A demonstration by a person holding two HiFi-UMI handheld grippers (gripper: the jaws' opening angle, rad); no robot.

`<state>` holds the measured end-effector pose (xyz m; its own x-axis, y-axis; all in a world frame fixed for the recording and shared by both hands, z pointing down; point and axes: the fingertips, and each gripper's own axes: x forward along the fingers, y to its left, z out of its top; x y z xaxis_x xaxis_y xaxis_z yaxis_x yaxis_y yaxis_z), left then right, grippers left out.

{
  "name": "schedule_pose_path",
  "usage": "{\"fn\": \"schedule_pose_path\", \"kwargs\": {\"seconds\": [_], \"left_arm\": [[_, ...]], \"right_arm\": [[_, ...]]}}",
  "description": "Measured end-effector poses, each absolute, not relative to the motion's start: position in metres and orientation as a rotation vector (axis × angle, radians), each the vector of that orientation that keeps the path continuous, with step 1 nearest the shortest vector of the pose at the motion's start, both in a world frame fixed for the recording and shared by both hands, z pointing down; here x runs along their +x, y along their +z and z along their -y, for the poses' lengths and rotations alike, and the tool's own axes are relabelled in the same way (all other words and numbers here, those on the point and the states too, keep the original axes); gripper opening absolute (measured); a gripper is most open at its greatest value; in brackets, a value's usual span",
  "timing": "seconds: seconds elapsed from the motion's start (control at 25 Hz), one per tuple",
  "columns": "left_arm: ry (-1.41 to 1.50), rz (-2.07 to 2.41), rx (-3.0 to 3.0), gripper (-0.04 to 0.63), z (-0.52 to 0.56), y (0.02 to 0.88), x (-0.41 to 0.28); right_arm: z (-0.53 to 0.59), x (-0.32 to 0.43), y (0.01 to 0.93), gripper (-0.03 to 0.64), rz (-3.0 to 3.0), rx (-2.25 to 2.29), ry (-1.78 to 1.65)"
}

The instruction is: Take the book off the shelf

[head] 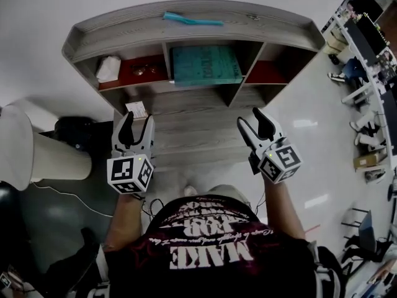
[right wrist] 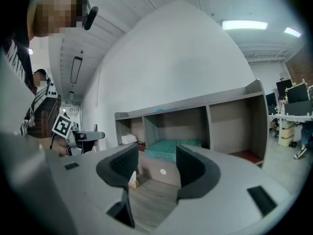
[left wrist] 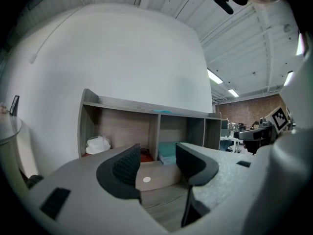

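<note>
A teal book (head: 206,64) lies flat in the middle compartment of a low grey wooden shelf (head: 186,22). It shows as a teal slab (right wrist: 173,148) in the right gripper view and only as a small teal patch (left wrist: 167,152) in the left gripper view. My left gripper (head: 137,124) hangs open in front of the shelf's lower left, nothing between its jaws. My right gripper (head: 253,120) is open too, at the lower right, well short of the book. Both point toward the shelf.
A white crumpled cloth (head: 108,68) and a dark item on red lining fill the left compartment. A teal stick (head: 192,20) lies on the shelf top. A small card box (head: 136,109) sits on the lower board. A white cylinder (head: 37,154) stands left; desks and chairs stand far right.
</note>
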<state>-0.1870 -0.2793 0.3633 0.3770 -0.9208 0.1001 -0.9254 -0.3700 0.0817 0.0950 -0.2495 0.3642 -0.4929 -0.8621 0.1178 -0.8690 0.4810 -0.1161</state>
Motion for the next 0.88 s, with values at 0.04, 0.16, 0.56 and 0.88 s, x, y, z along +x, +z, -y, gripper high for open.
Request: {"fn": "schedule_pose_path", "kwargs": {"seconds": [0.04, 0.16, 0.56, 0.88], "left_arm": [[0.049, 1.676, 2.5, 0.217, 0.278, 0.365, -0.186], [0.032, 1.641, 2.496, 0.218, 0.275, 0.373, -0.182], [-0.001, 1.661, 2.463, 0.218, 0.261, 0.383, -0.192], [0.033, 1.654, 2.453, 0.217, 0.279, 0.388, -0.185]], "right_arm": [[0.247, 0.094, 0.368, 0.238, 2.655, 1.553, 0.259], [0.242, 0.094, 0.376, 0.238, 2.63, 1.551, 0.3], [0.244, 0.084, 0.377, 0.238, 2.651, 1.509, 0.336], [0.271, 0.086, 0.387, 0.238, 2.671, 1.495, 0.367]]}}
